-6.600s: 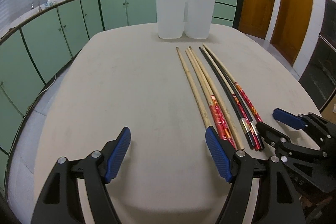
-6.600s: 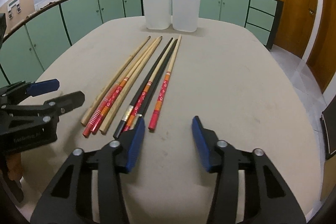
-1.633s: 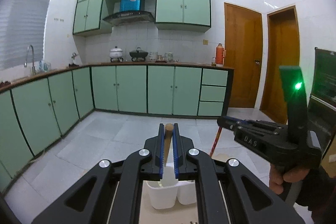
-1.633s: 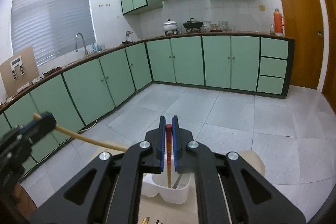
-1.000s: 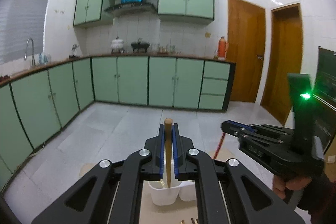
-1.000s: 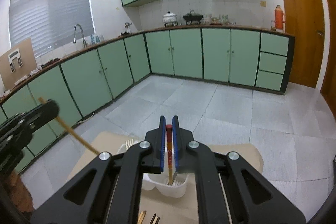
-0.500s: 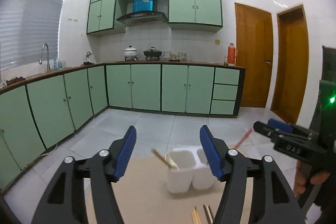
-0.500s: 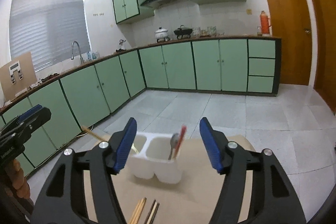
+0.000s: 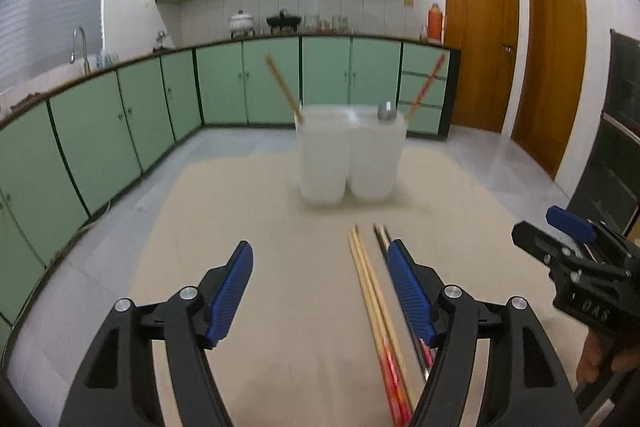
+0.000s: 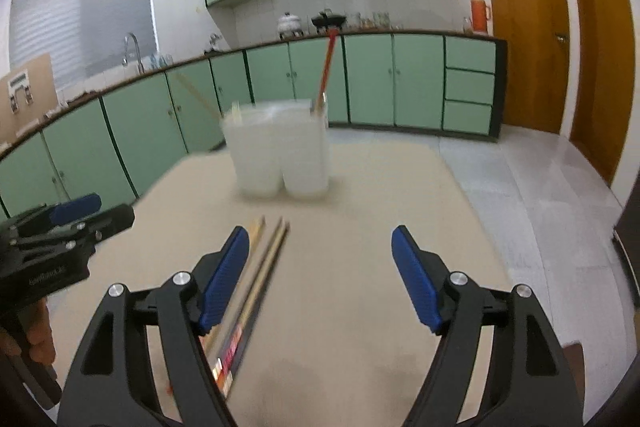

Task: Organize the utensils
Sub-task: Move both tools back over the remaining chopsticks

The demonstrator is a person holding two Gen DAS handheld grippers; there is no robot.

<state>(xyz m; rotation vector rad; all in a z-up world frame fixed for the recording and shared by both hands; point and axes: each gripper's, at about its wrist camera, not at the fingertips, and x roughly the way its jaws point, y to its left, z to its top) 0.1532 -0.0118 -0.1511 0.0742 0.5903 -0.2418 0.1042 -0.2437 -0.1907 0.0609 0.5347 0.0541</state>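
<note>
A white two-compartment holder (image 9: 348,155) (image 10: 280,151) stands at the table's far end. A plain wooden chopstick (image 9: 282,87) (image 10: 196,95) leans out of its left compartment. A red chopstick (image 9: 424,87) (image 10: 326,67) and a spoon (image 9: 386,111) stand in the right one. Several chopsticks (image 9: 376,303) (image 10: 256,275) lie side by side on the table. My left gripper (image 9: 320,287) (image 10: 80,215) hovers just left of them, jaws opening, nothing between them. My right gripper (image 10: 320,267) (image 9: 536,227) hovers just right of them, jaws also opening and empty.
The beige oval table (image 9: 240,227) has bare surface left of the chopsticks and to their right (image 10: 360,227). Green kitchen cabinets (image 9: 140,115) curve round behind it, and wooden doors (image 9: 480,47) stand at the right. A hand (image 9: 604,359) holds the right gripper.
Both grippers opened and let go of their chopsticks, which now stand in the holder. Both have pulled back and down towards the chopsticks lying on the table.
</note>
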